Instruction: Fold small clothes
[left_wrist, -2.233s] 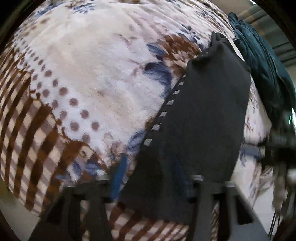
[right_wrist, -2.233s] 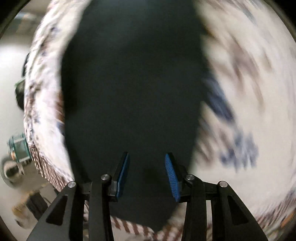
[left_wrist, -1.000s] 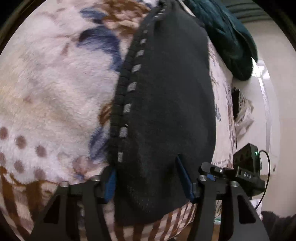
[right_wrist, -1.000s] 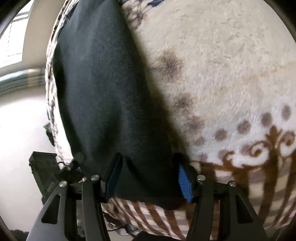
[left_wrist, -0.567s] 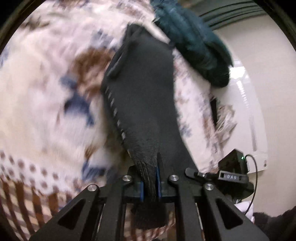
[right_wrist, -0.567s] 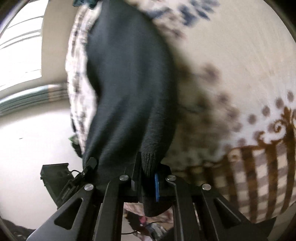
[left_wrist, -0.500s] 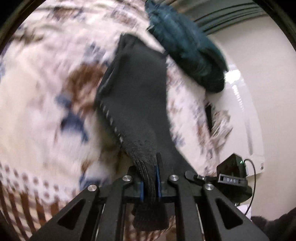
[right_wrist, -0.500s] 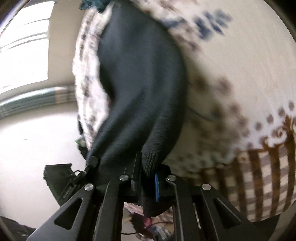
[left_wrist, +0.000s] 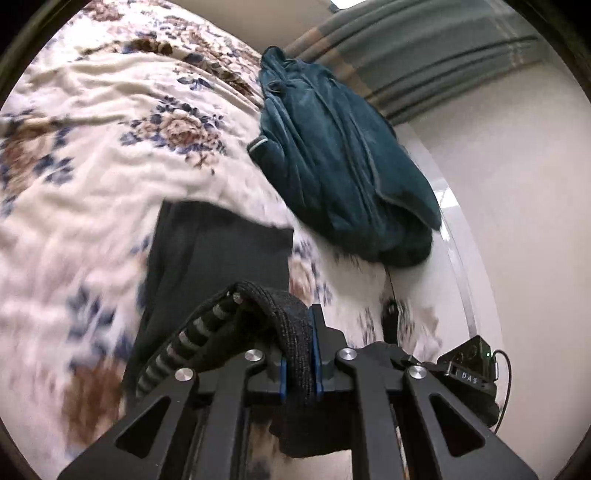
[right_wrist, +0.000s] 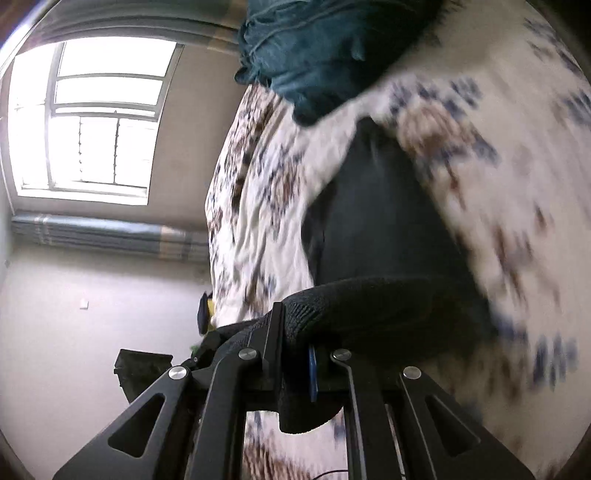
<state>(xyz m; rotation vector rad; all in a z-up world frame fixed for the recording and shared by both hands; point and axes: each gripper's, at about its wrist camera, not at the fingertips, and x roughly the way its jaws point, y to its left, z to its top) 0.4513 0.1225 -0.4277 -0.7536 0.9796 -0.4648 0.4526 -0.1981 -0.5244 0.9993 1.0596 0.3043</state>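
A small black knit garment with a grey-dashed edge lies on the flowered blanket. My left gripper is shut on its near end, which is lifted and curled over toward the far part. In the right wrist view my right gripper is shut on the other near corner of the same black garment, lifted above the blanket. The garment's far part still lies flat.
A dark teal garment is heaped at the far edge of the bed and shows in the right wrist view too. A window, curtain and wall lie beyond the bed's side. The other gripper's body is at my right.
Both grippers closed on the garment's near end, then lifted it and carried it forward over the rest; the far part now looks much shorter in both views.
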